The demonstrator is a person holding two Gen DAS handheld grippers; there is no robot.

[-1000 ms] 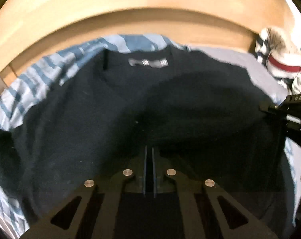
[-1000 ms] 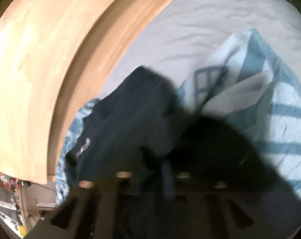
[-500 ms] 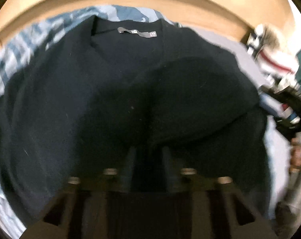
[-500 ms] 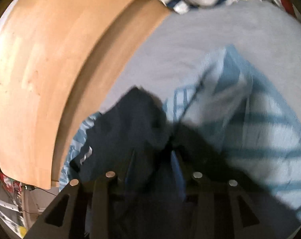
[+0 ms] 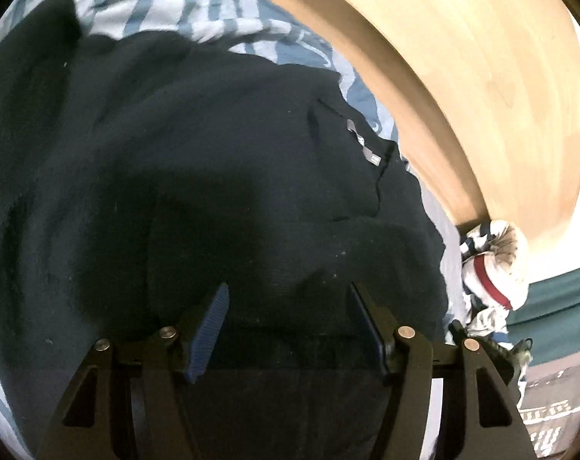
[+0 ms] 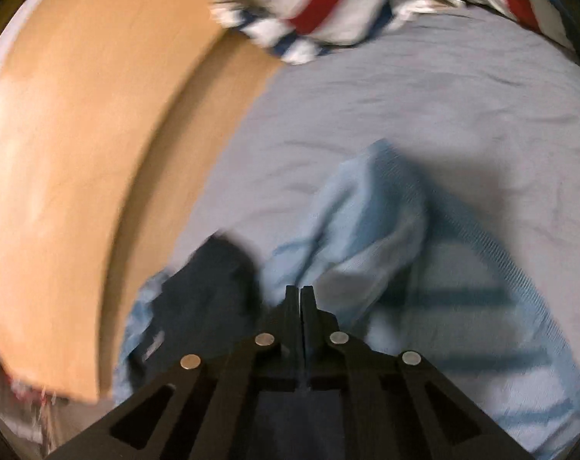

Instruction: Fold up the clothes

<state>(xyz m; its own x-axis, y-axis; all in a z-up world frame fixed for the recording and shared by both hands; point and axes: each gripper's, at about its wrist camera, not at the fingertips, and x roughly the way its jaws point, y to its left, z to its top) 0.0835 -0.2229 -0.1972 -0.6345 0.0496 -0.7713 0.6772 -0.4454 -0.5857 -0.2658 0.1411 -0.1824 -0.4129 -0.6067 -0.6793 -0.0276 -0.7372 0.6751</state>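
Bed sheet (image 6: 405,115), grey, carries everything; wooden headboard (image 5: 462,57) runs along its far edge. On it, one blue-striped garment (image 6: 424,268) lies spread, and your dark navy sweater (image 5: 174,153) lies on top of that, neck label (image 5: 360,142) toward the headboard. One crumpled red-and-white striped garment (image 5: 493,268) sits off near the headboard, well apart. Count: three garments, two grippers. Left gripper (image 5: 288,303) has just been opening; its jaws stand wide over the sweater, nothing pinched. Right gripper (image 6: 299,299) has just been closing; its fingers meet at the sweater's edge, and whether cloth is caught between them you cannot tell. Advice: before the next fold, take one clean edge with each gripper, lift evenly, and keep the striped layer below out of the pinch.
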